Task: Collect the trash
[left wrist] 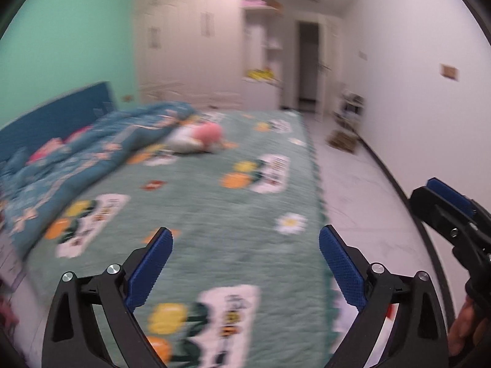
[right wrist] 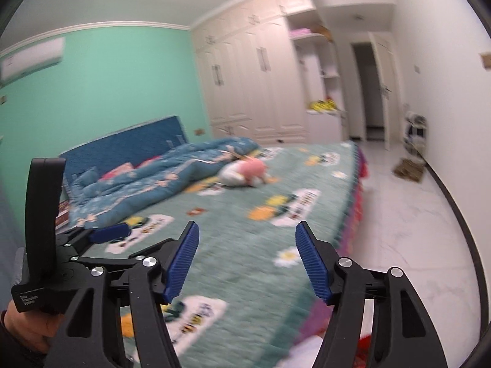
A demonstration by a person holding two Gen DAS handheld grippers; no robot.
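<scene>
Both views are blurred by motion. My left gripper (left wrist: 245, 263) is open and empty above a bed with a green patterned cover (left wrist: 214, 220). My right gripper (right wrist: 247, 260) is open and empty over the same bed cover (right wrist: 260, 245). The right gripper also shows at the right edge of the left wrist view (left wrist: 451, 211), and the left gripper at the left of the right wrist view (right wrist: 110, 233). A small red scrap (left wrist: 152, 185) lies on the cover; it also shows in the right wrist view (right wrist: 195, 211). A brown object lies on the floor by the wall (left wrist: 343, 141) (right wrist: 409, 169).
A pink and white plush toy (left wrist: 196, 138) (right wrist: 245, 171) lies mid-bed beside a rumpled blue quilt (left wrist: 76, 159) (right wrist: 153, 184). White wardrobes (right wrist: 251, 86) and a doorway (left wrist: 308, 64) stand at the far end. White tile floor (right wrist: 405, 233) runs right of the bed.
</scene>
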